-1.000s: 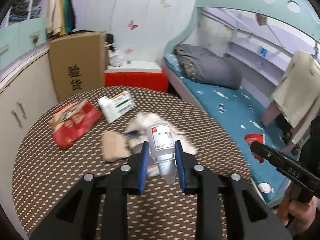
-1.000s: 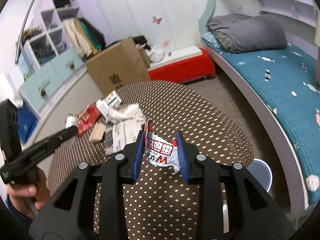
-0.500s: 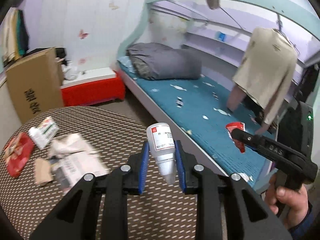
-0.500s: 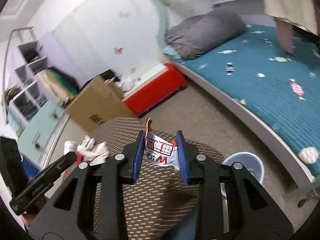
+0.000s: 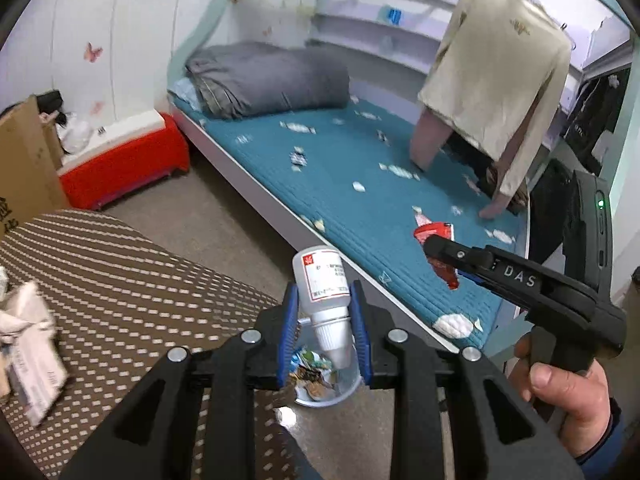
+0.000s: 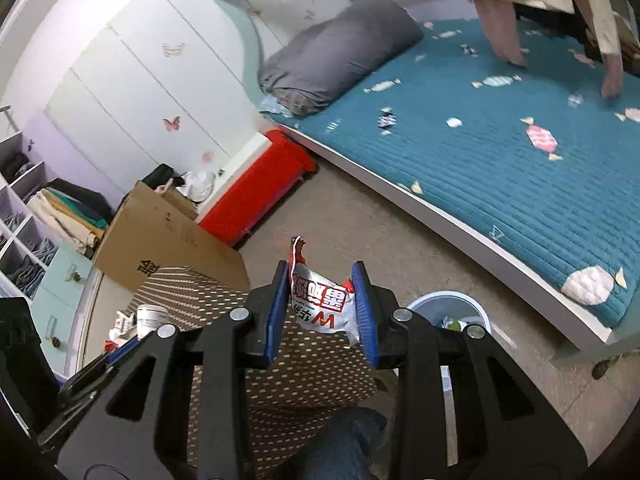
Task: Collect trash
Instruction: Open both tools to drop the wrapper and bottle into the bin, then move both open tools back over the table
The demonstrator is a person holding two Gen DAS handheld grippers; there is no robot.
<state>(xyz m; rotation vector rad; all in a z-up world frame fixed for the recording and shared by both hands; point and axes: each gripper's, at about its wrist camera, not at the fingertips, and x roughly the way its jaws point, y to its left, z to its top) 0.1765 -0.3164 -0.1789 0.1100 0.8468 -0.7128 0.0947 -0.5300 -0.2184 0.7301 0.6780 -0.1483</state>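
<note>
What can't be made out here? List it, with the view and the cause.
- Bin contents, left wrist view: the left gripper and its bottle cover most.
- Bin, right wrist view: the right gripper hides part.
- Bottle label text: too small.
- Papers on the table, left wrist view: blurred, cut off.
- Wrapper: crumpled, print partly hidden.

place: home bedroom | cues: bed (image 5: pixel 360 184), folded duvet (image 5: pixel 268 76), butterfly wall stickers (image 6: pixel 171 123)

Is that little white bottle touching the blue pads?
Touching: the left wrist view shows the white bottle pinched between the left gripper's blue pads.
</note>
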